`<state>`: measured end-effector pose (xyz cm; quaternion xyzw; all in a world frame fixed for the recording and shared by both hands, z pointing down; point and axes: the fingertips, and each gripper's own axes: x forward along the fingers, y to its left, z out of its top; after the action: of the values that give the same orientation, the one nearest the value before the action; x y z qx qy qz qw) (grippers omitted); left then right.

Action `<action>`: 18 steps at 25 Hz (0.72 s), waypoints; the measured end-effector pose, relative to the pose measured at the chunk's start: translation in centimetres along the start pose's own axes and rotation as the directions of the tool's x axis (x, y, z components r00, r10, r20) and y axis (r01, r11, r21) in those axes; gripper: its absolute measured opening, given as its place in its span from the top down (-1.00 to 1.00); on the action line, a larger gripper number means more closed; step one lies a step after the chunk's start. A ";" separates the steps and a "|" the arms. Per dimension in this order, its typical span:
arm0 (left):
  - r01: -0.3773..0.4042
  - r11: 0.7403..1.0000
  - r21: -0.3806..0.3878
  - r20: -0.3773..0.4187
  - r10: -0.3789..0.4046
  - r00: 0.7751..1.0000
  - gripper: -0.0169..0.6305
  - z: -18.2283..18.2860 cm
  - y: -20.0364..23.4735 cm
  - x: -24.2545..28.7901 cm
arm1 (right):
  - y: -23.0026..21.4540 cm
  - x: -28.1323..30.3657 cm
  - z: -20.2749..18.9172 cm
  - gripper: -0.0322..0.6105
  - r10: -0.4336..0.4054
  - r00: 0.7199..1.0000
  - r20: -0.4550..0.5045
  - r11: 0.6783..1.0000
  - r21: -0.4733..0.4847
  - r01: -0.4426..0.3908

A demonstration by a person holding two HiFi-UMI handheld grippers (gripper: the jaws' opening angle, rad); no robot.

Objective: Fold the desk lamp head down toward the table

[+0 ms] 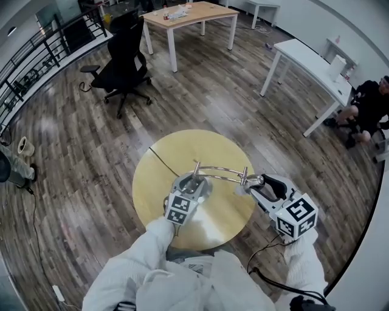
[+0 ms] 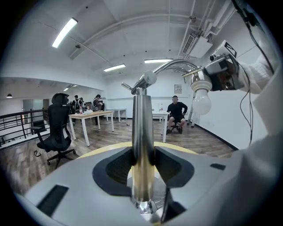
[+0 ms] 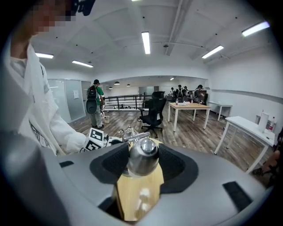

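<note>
Closed with the left gripper [image 2: 142,161] on the desk lamp's upright post [image 2: 142,132], dark ribbed pads pressing its sides low down, just above the base [image 2: 145,207]; judged a bracing hold, so that nothing tips while the top is worked. Smooth, round, mirror-bright steel there, slippery-looking against the matte pads. Closed likewise with the right gripper [image 3: 143,165] on the lamp head [image 3: 142,154], a domed chrome cap seated between its pads and touching both; seemingly chosen as the point farthest from the hinge, for leverage in swinging the head down. Below that gripper, clear of the tabletop: a frosted white bulb [image 2: 201,100], rounded and fragile-looking. Between the two grippers, well above the tabletop, a thin curved chrome arm [image 1: 220,171], joined to the post at a small knuckle. Under both, a round table [image 1: 152,188] of pale yellow wood, flat and faintly glossy, with a black cord [image 1: 163,161] trailing away across it. Farther off, plank flooring, a black office chair [image 1: 124,61] and white-legged desks [image 1: 188,15].
</note>
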<state>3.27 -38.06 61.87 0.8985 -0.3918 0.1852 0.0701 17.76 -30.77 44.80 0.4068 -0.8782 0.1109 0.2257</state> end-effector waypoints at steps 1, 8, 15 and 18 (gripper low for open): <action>-0.001 1.000 -0.002 -0.005 0.001 1.000 0.46 0.0 0.0 0.0 | -0.1 0.2 -0.7 0.26 0.002 1.000 -0.001 1.000 0.013 -0.002; -0.008 1.000 -0.013 -0.023 0.008 1.000 0.46 0.1 0.0 0.1 | -0.5 2.3 -6.4 0.25 0.019 0.998 -0.055 0.995 0.103 -0.013; -0.022 0.999 -0.039 -0.014 0.021 1.000 0.46 0.0 0.1 0.1 | 0.2 6.6 -11.9 0.21 0.075 0.994 -0.080 0.975 0.217 -0.056; -0.027 0.998 -0.048 -0.009 0.027 1.000 0.46 0.1 0.3 0.2 | 0.4 7.7 -12.6 0.21 0.093 0.993 -0.070 0.969 0.236 -0.074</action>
<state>3.21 -38.42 61.88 0.8903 -0.4081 0.1802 0.0910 16.93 -30.85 59.56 0.3885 -0.8655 0.2390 0.2069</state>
